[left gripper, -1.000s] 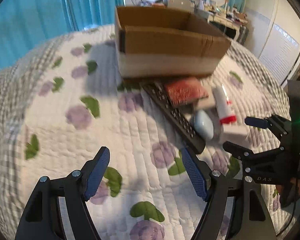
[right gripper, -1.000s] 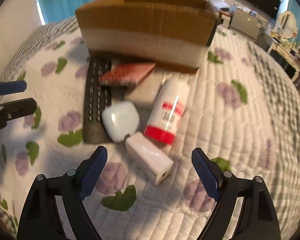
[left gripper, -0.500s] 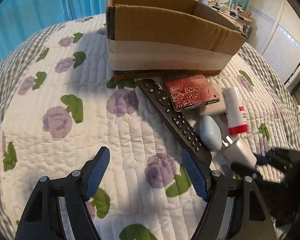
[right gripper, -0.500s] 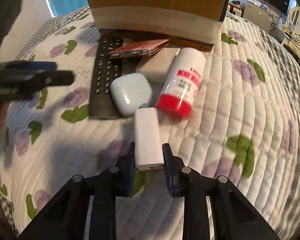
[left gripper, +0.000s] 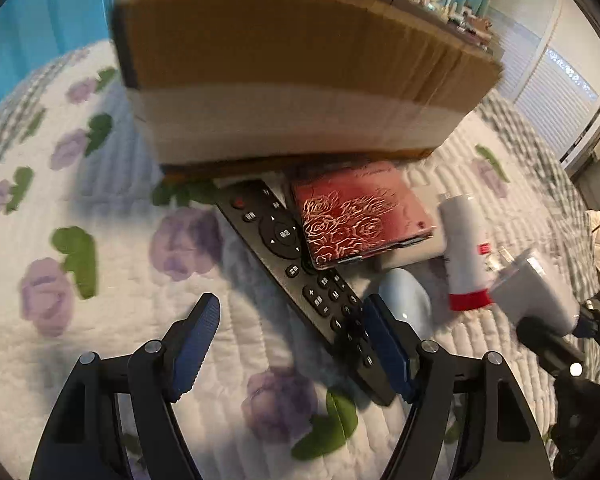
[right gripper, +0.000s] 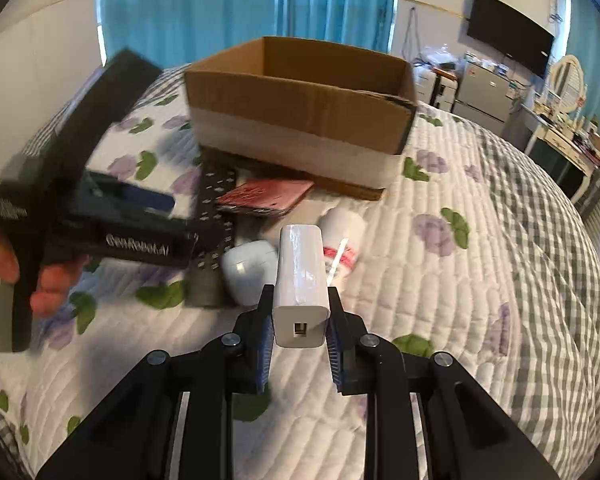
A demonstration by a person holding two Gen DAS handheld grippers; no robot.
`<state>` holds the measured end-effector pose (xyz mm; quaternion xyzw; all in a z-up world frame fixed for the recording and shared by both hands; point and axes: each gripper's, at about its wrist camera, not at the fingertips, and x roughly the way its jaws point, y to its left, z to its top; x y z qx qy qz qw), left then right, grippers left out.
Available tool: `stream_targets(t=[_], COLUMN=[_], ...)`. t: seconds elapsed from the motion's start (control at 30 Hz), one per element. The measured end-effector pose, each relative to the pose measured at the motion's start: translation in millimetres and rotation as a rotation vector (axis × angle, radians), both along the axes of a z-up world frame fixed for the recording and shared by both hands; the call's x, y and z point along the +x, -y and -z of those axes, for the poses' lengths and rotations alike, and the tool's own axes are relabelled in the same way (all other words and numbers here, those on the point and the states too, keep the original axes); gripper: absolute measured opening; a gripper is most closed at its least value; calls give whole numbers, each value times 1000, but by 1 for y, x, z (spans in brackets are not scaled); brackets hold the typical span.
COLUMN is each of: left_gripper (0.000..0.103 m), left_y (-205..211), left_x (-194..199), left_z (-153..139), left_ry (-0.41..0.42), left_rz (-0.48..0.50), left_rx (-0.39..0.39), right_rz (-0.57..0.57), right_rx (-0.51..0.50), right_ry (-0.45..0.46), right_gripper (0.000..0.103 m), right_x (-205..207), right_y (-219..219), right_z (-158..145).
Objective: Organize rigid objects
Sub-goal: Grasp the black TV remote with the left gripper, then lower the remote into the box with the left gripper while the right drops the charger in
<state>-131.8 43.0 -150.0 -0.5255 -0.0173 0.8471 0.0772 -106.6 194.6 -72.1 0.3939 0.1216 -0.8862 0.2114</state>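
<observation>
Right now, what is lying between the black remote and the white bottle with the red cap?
In the left wrist view, a white earbud case lies between the black remote and the red-capped white bottle, with a red rose-patterned case further back.

The right gripper (right gripper: 300, 344) is clamped on a white charger block (right gripper: 301, 280); its blue pads (right gripper: 263, 350) press both sides, and the port end faces the camera. The block is raised above the floral quilt (right gripper: 480, 280). Beyond it, at frame centre, lie a white earbud case (right gripper: 242, 270), a white bottle with red label (right gripper: 342, 240), a black remote control (right gripper: 212, 224) and a pink patterned case (right gripper: 264, 196), clustered together. An open cardboard box (right gripper: 300, 108) stands behind them in the upper centre. At the left of the frame, a hand (right gripper: 4, 264) holds the left gripper (right gripper: 148, 216), positioned over the remote control; its jaw state is not discernible.
</observation>
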Motion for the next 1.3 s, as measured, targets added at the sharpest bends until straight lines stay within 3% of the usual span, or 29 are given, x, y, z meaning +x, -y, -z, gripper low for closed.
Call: stream_targets(t=[0.1, 0.13, 0.27, 0.5, 0.63, 0.9, 1.17, 1.3], left_gripper=[73, 62, 51, 32, 29, 20, 19, 19], left_y=[-5, -9, -18, -12, 2, 9, 16, 18], left_x=[-6, -7, -14, -7, 5, 32, 46, 44], left_z=[4, 3, 4, -9, -23, -67, -116, -154], left_ry=[-16, -31, -39, 0, 20, -38, -151, -226], left_rz=[6, 18, 39, 63, 54, 85, 100, 109], left_rx=[0, -15, -52, -29, 17, -18, -25, -40], right_rz=[21, 23, 24, 21, 12, 1, -32, -42], right_rx=[-25, -27, -31, -54, -59, -62, -57, -71], right_ry=[28, 31, 29, 28, 10, -33, -88, -124], right_gripper=[22, 22, 22, 22, 22, 22, 22, 22], right_x=[-6, -6, -4, -2, 2, 10, 11, 2], right_y=[-5, -7, -12, -11, -8, 2, 20, 26], right_z=[5, 7, 7, 3, -4, -24, -53, -77])
